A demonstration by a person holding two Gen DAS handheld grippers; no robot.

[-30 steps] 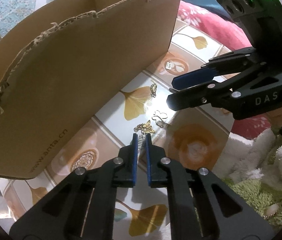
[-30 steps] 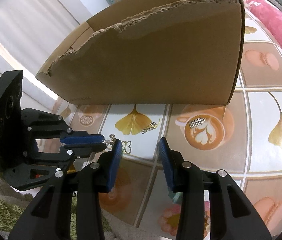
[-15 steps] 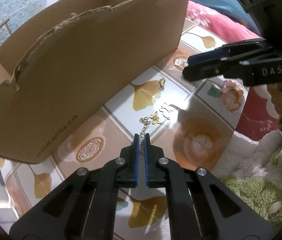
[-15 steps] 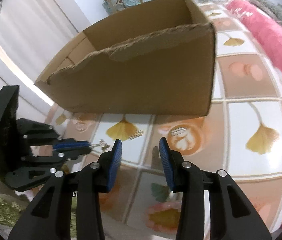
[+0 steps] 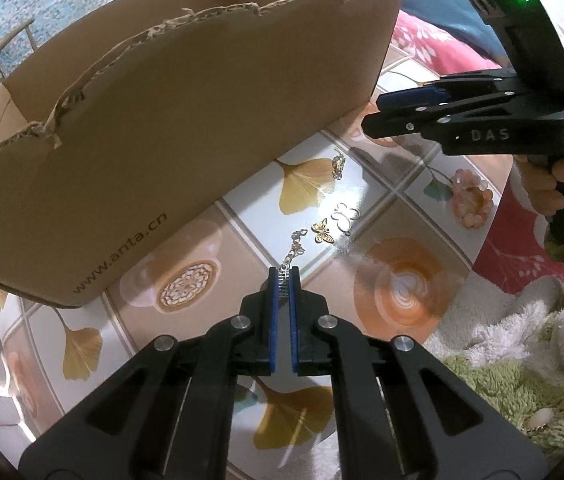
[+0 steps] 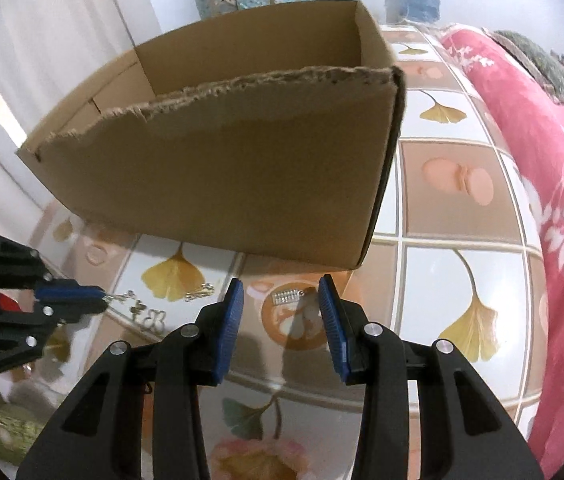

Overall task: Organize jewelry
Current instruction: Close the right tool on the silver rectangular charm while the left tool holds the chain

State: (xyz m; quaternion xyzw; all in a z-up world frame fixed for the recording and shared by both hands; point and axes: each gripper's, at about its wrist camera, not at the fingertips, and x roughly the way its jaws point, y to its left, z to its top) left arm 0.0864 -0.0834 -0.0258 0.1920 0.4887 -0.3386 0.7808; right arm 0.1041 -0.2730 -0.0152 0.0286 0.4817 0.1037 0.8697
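Note:
My left gripper (image 5: 282, 278) is shut on the end of a thin silver chain (image 5: 294, 246) that trails onto the tiled tabletop. Beside the chain lie a gold butterfly charm (image 5: 322, 233) and a silver butterfly outline (image 5: 346, 215). A small gold piece (image 5: 338, 165) lies near the cardboard box (image 5: 161, 120). My right gripper (image 6: 280, 292) hovers in front of the box (image 6: 241, 180). Its jaws are closing, and a silver comb-shaped charm (image 6: 288, 297) lies on the table between the tips, untouched by the pads. The left gripper (image 6: 97, 294) shows at the left there.
The open-topped box with a torn front rim fills the far side. A pink floral blanket (image 6: 554, 200) borders the table on the right. A green and white fluffy rug (image 5: 522, 352) lies off the near edge. A person's hand (image 5: 542, 184) grips the right gripper's handle.
My left gripper's jaws went from slightly apart to shut on the chain and drew it back. The right gripper swung away to the right, over the comb-shaped charm.

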